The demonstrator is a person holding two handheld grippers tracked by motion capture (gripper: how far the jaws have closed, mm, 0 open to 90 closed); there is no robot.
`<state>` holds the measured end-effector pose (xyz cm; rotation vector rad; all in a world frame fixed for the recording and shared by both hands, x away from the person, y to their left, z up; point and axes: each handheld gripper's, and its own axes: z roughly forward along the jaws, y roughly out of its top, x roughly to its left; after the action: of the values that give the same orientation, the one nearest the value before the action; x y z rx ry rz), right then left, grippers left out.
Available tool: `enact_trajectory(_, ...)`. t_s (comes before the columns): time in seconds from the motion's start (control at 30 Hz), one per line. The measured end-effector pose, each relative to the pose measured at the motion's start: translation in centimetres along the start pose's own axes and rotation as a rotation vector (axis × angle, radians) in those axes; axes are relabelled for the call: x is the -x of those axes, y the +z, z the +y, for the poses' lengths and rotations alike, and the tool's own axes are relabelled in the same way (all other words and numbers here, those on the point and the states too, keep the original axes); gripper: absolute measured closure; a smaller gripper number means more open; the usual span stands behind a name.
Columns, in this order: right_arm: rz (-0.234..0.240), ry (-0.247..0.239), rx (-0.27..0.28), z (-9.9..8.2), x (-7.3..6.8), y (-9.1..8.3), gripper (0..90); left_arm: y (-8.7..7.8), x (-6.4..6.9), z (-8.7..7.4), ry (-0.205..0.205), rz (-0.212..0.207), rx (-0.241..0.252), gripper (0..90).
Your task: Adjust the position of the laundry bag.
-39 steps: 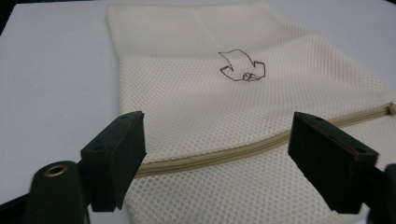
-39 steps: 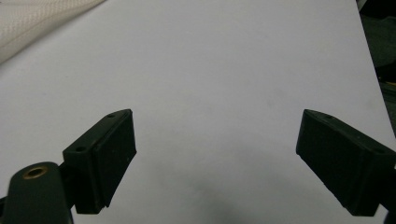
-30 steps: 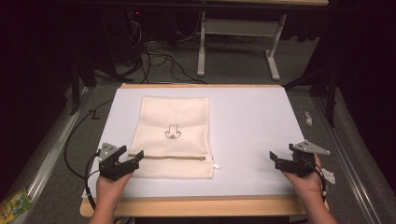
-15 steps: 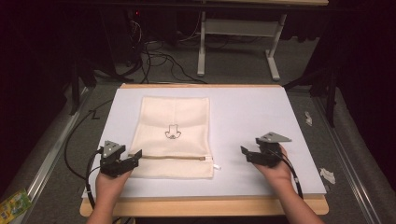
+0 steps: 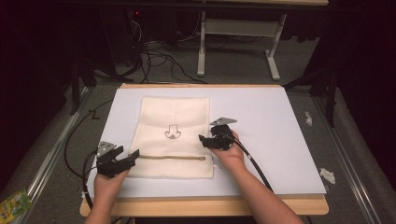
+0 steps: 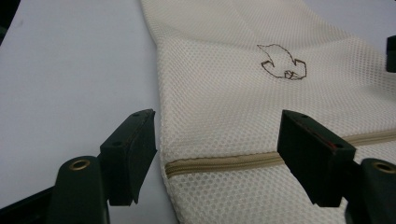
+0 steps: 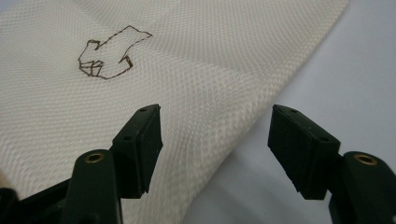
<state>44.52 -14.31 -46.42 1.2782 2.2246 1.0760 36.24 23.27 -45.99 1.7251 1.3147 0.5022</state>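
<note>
mesh bag (image 5: pixel 172 135) flat mid-table, zipper (image 5: pixel 172 157) near front | left gripper (image 5: pixel 125 158) wide, straddling zipper's end, likely to pin it | right gripper (image 5: pixel 208 139) wide over bag's side edge

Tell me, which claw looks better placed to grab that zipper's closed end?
Probably the left claw: its open jaws straddle the end of the zipper at the mesh bag's edge. The right claw is open over the bag's far side edge, away from the zipper.

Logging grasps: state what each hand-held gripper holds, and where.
Nothing is held. The left hand-held gripper is open astride the mesh bag's zipper end; the right hand-held gripper is open over its edge.
</note>
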Motion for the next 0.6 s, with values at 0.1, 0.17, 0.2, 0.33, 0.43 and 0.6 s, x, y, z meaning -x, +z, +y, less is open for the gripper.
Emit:
enact_trajectory(0.1,-0.024,-0.004,-0.027,0.4,-0.1,1.2,39.0,0.0,0.2,0.0,0.007,-0.005,-0.005,28.6)
enact_trajectory(0.17,-0.025,0.002,-0.058,0.4,0.0,1.8,44.9,0.0,0.3,0.0,0.011,-0.01,-0.008,27.6)
enact_trajectory(0.2,-0.023,0.005,-0.072,0.3,0.2,2.2,56.3,0.1,0.4,0.0,0.014,-0.013,-0.008,27.3)
enact_trajectory(0.33,0.004,0.008,-0.08,-0.2,1.0,1.5,87.1,0.1,0.5,0.1,0.02,-0.013,-0.009,26.7)
enact_trajectory(0.43,-0.004,-0.017,-0.08,-0.8,1.7,0.1,88.2,0.2,0.5,0.2,0.02,-0.007,-0.007,26.1)
enact_trajectory(0.6,-0.044,0.001,-0.082,-3.2,4.7,-3.2,88.2,0.3,0.5,0.2,0.018,-0.014,-0.01,26.2)
